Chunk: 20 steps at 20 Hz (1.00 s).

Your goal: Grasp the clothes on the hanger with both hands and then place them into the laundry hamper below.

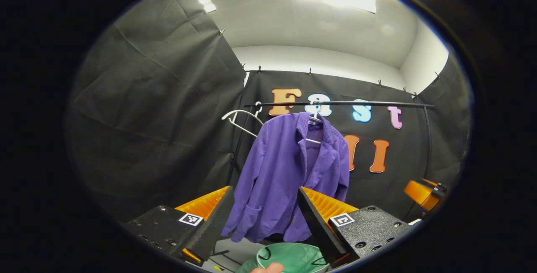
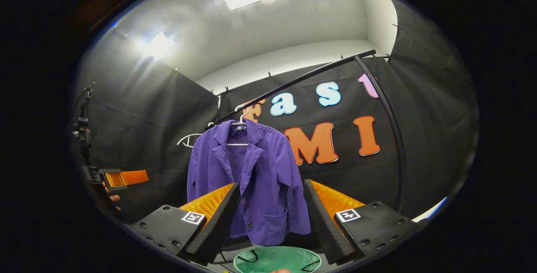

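We are at the approach, our left gripper [image 1: 265, 218] and right gripper [image 2: 270, 214] both spread wide and empty before the purple jacket [image 1: 289, 176] hanging above the green hamper [image 1: 293, 257], so next we judge each should close in on a shoulder.

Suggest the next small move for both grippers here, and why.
Probably advance both toward the purple jacket. It hangs untouched on its white hanger from the rail, and the left gripper and right gripper stand open short of it, above the green hamper.
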Motion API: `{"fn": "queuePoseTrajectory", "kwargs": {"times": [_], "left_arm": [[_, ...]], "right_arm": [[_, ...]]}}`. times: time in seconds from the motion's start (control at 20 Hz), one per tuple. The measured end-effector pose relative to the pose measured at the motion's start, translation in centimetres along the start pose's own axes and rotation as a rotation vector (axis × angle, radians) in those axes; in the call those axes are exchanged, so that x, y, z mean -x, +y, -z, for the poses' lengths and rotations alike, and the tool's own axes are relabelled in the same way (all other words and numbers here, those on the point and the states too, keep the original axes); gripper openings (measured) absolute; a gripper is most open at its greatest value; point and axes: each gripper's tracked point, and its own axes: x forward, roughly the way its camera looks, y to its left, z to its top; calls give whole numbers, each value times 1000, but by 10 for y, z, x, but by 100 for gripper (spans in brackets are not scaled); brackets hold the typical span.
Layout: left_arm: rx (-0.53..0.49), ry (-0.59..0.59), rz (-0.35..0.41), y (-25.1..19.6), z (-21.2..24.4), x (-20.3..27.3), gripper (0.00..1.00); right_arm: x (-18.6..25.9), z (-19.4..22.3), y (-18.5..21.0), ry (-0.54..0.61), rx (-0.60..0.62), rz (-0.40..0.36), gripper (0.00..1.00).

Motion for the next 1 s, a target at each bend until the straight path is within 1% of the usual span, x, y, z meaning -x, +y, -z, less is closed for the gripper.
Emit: {"fn": "queuePoseTrajectory", "kwargs": {"times": [0.05,0.1,0.15,0.2,0.25,0.3,0.35,0.4,0.45,0.5,0.55,0.6,0.65,0.7,0.75,0.8,0.85,0.9,0.95,1.0], "left_arm": [[-4,-3,1,3,1,-6,92],[-9,-5,-6,7,1,-12,91],[-11,-8,-10,9,1,-18,95],[-7,-3,-8,11,2,-23,95],[9,-2,-1,13,2,-27,91],[36,-3,2,16,0,-28,91],[61,1,-2,23,-1,-28,94],[75,7,-12,34,-1,-27,92],[75,-3,-25,43,-6,-26,91],[65,-20,-40,53,-13,-25,99],[53,-39,-58,63,-20,-22,95],[41,-62,-74,70,-28,-21,90],[32,-84,-86,76,-35,-20,90],[24,-103,-96,79,-42,-19,95],[15,-119,-103,81,-45,-20,94],[4,-128,-107,82,-47,-21,95],[-8,-132,-115,84,-48,-23,95],[-13,-129,-125,86,-47,-24,91],[-8,-129,-128,88,-48,-24,95],[4,-131,-125,87,-49,-24,94]], "right_arm": [[-4,4,4,7,1,-7,98],[-10,7,7,11,-1,-9,98],[-15,10,10,8,-11,-12,98],[-21,9,15,-8,-29,-18,98],[-29,11,21,-21,-47,-25,100],[-40,14,27,-23,-52,-32,94],[-52,18,33,-14,-46,-42,98],[-67,21,43,-7,-34,-60,98],[-82,22,51,-5,-21,-76,98],[-97,23,57,1,-7,-84,98],[-111,28,65,20,3,-91,94],[-124,31,73,32,8,-93,98],[-138,34,81,38,10,-97,94],[-154,37,87,44,23,-96,94],[-171,42,90,60,36,-73,94],[-188,49,90,73,56,-44,98],[-208,54,92,73,68,-21,94],[-227,59,95,75,86,-4,94],[-245,67,92,83,109,27,94],[-262,77,86,95,120,71,94]]}}
